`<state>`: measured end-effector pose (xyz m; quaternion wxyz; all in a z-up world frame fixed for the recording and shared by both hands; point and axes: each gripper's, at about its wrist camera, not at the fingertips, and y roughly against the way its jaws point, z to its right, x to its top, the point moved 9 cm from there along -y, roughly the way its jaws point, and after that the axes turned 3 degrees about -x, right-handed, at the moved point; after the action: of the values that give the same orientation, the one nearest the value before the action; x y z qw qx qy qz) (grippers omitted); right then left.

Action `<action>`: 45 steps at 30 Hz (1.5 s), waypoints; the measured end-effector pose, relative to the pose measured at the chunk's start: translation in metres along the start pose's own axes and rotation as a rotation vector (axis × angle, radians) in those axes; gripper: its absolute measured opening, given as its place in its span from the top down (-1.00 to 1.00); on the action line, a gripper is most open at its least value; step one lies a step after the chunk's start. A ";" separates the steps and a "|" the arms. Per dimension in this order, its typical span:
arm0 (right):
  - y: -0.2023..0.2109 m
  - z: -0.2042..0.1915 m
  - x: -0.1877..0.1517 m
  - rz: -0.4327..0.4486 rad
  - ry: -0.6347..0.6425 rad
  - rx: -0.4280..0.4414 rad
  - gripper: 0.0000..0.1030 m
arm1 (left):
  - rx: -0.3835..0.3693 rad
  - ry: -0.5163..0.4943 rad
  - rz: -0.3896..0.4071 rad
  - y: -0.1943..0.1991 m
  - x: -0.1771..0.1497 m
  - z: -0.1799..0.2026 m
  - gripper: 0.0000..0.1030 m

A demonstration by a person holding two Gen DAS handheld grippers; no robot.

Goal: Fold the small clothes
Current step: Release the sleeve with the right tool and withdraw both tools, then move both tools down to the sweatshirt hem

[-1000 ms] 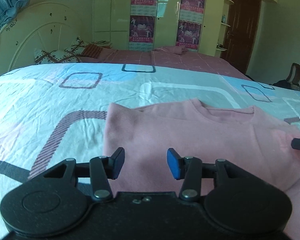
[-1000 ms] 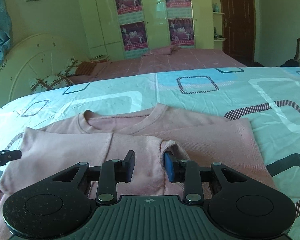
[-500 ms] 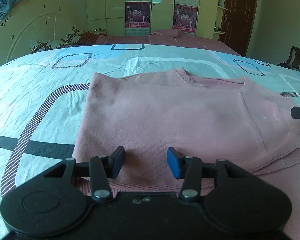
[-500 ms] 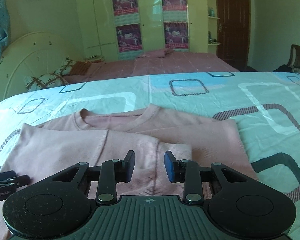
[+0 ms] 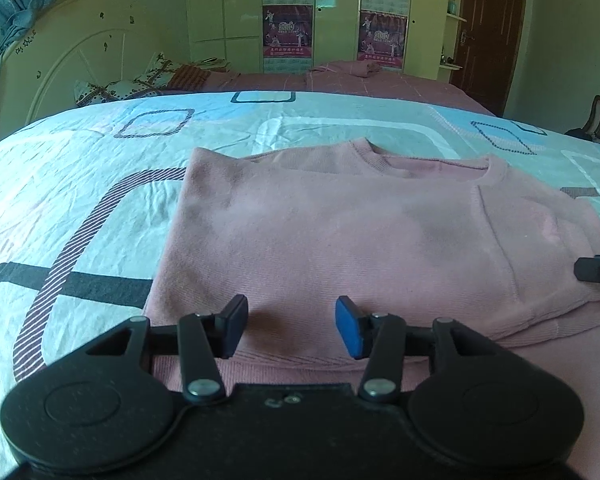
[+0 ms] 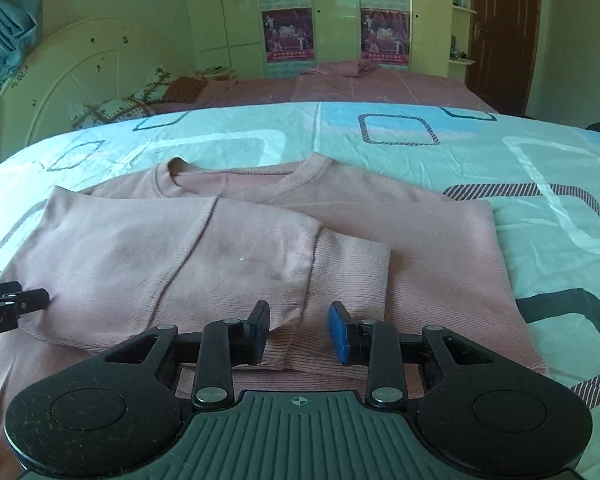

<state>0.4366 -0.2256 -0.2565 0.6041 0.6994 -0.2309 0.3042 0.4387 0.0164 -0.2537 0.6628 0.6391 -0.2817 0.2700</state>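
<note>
A small pink sweater (image 5: 340, 236) lies flat on the patterned bedsheet, neckline away from me, one side and its sleeve folded across the body. In the right wrist view the sweater (image 6: 228, 248) shows the folded sleeve cuff (image 6: 348, 260) lying over the front. My left gripper (image 5: 292, 326) is open and empty, just above the sweater's near hem on its left part. My right gripper (image 6: 299, 330) is open and empty over the near hem, by the folded sleeve's edge. Each gripper's tip shows at the edge of the other's view.
The bedsheet (image 5: 80, 208) with blue, white and striped shapes spreads on all sides of the sweater. A white headboard (image 5: 72, 60) and pillows (image 5: 140, 82) stand at the far left. Wardrobes with posters (image 6: 288, 28), a dark door (image 6: 500, 32) and a chair (image 5: 598, 118) lie beyond.
Both grippers have drawn back toward the sweater's near hem. The right gripper, shut on the sleeve cuff a second ago, has opened and the cuff now lies flat on the sweater.
</note>
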 end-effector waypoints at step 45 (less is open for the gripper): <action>0.124 -0.059 -0.145 -0.083 0.020 -0.020 0.37 | -0.156 -0.113 -0.035 0.109 -0.125 0.022 0.02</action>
<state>0.2397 -0.1945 -0.2656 0.6256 0.6992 -0.1987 0.2834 0.2731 -0.0013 -0.2671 0.6984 0.6045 -0.3274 0.1991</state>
